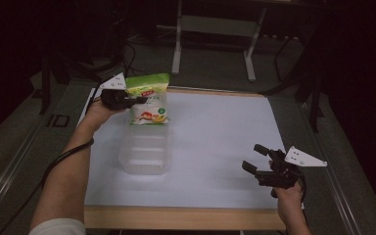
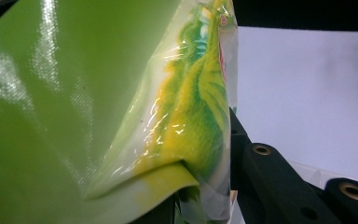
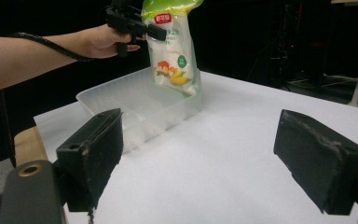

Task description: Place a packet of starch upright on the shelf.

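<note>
Gripping the green-topped snack bag [image 1: 148, 98] near its top, the left gripper [image 1: 138, 100] hangs it over the clear plastic tub's [image 1: 144, 164] far end, while the right gripper [image 1: 255, 158], well apart from the tub, stands wide open.

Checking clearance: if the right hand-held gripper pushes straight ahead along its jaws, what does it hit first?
Probably the clear plastic rectangular tub, its near wall. The right hand-held gripper stands open over bare white table; the tub sits ahead and slightly left, with the green-topped snack bag held over it. Depth is uncertain.
</note>
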Available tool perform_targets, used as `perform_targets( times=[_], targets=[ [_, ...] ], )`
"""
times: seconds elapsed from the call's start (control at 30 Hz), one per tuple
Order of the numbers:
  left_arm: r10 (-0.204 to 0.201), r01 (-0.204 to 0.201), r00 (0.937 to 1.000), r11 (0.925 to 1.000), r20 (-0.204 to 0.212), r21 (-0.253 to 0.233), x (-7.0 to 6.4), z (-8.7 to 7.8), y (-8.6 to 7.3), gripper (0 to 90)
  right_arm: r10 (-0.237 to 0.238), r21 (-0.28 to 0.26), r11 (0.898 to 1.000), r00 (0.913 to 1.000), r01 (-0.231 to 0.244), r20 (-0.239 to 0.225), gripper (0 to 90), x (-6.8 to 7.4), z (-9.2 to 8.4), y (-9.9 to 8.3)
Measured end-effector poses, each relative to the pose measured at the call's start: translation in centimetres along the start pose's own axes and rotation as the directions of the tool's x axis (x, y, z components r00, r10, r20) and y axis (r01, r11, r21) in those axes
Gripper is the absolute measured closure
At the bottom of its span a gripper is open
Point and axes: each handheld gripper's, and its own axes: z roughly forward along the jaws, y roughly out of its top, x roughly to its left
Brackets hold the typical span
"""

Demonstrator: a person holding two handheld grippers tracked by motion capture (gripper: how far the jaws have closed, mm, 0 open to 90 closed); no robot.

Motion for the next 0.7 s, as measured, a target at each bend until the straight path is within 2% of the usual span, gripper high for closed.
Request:
perform_targets(
  times=[0.07, 0.1, 0.17, 0.27, 0.37, 0.47, 0.57, 0.6, 0.7],
  targets=[
    [-0.007, 0.007, 1.0000, 1.0000, 0.004, -0.004, 0.1, 0.0, -0.3, 79.8, 0.002, -0.003, 1.000, 1.0000, -0.002, -0.005, 15.6, 0.0, 0.0, 0.0],
    [-0.027, 0.027, 0.9996, 0.9996, 0.008, -0.004, 0.2, -0.1, -0.6, 79.8, -0.002, -0.006, 1.000, 1.0000, 0.002, -0.008, 15.6, 0.1, 0.0, 0.0],
    [-0.031, 0.031, 0.9995, 0.9995, 0.007, -0.003, 0.2, -0.1, -1.0, 79.8, -0.006, -0.008, 1.000, 0.9999, 0.006, -0.012, 15.6, 0.1, -0.1, 0.0],
    [-0.025, 0.025, 0.9996, 0.9997, 0.013, 0.007, -0.1, 0.1, -1.3, 79.8, -0.005, -0.005, 1.000, 0.9999, 0.005, -0.011, 15.6, 0.1, 0.0, -0.1],
    [-0.010, 0.009, 0.9997, 0.9985, 0.024, 0.053, -0.3, 1.0, -1.5, 79.8, 0.000, -0.003, 1.000, 0.9999, 0.000, -0.013, 15.6, 0.0, 0.1, -0.1],
    [0.015, -0.017, 0.9994, 0.9971, 0.031, 0.074, -0.6, 1.8, -1.8, 79.8, -0.002, -0.003, 1.000, 0.9998, 0.002, -0.019, 15.6, 0.2, 0.2, -0.1],
    [0.016, -0.019, 0.9994, 0.9955, 0.031, 0.093, -0.5, 2.1, -2.3, 79.8, -0.009, -0.002, 1.000, 0.9997, 0.008, -0.024, 15.6, 0.3, 0.2, -0.1],
    [0.001, -0.002, 1.0000, 0.9945, 0.007, 0.105, -0.4, 2.3, -3.0, 79.8, -0.009, -0.001, 1.000, 0.9997, 0.009, -0.024, 15.6, 0.3, 0.2, -0.1],
    [-0.027, 0.027, 0.9996, 0.9941, -0.001, 0.105, -0.2, 2.2, -3.4, 79.8, -0.005, -0.001, 1.000, 0.9997, 0.005, -0.024, 15.6, 0.3, 0.0, -0.3]
  ],
)
